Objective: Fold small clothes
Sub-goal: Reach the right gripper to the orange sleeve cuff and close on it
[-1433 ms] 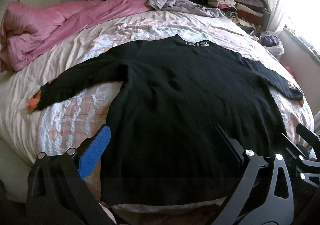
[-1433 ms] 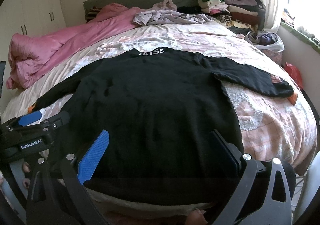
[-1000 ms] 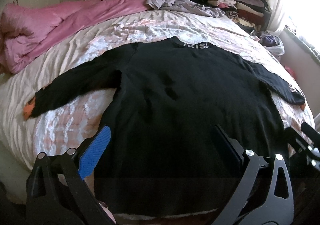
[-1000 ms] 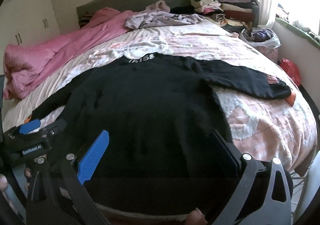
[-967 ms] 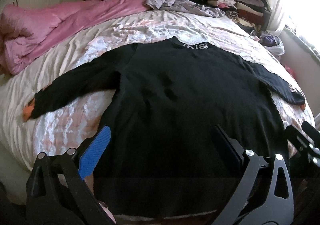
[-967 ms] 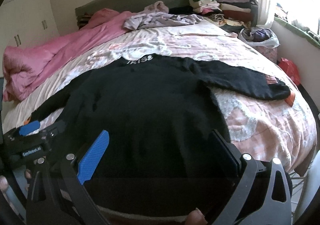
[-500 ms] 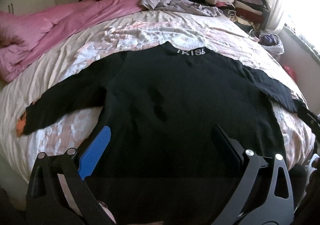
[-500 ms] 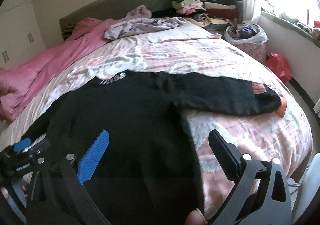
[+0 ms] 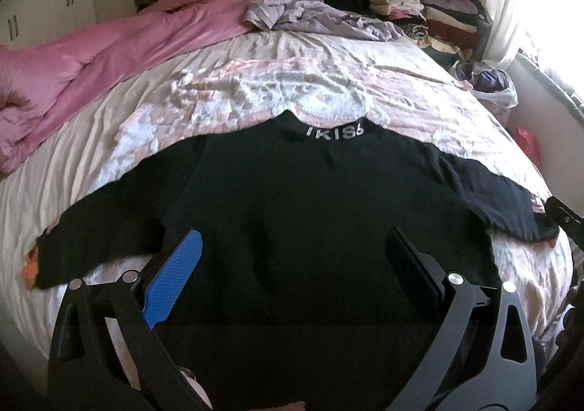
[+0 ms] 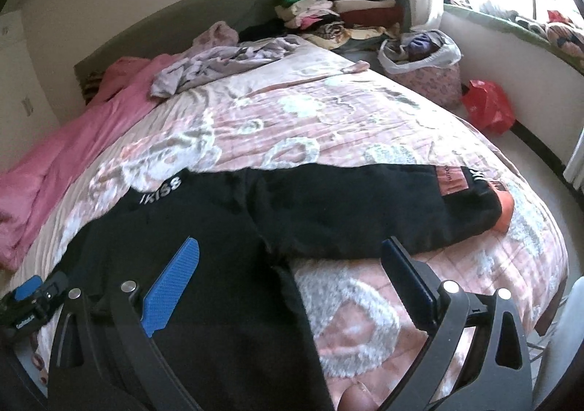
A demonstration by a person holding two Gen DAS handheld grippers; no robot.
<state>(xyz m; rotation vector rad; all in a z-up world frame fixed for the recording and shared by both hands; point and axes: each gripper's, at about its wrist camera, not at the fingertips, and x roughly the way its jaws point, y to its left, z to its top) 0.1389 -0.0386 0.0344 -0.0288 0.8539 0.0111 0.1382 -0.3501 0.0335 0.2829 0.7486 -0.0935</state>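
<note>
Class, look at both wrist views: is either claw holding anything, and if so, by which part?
Nothing is held. The left claw and right claw are both open above the black long-sleeved sweater, spread flat on the bed.

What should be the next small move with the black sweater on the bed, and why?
Probably bring the right gripper forward to the cuff of the right sleeve and close on it. The black sweater lies flat with both sleeves spread out, both grippers are open and empty, and the right one already points toward that sleeve, so folding it inward seems the natural first fold.
</note>
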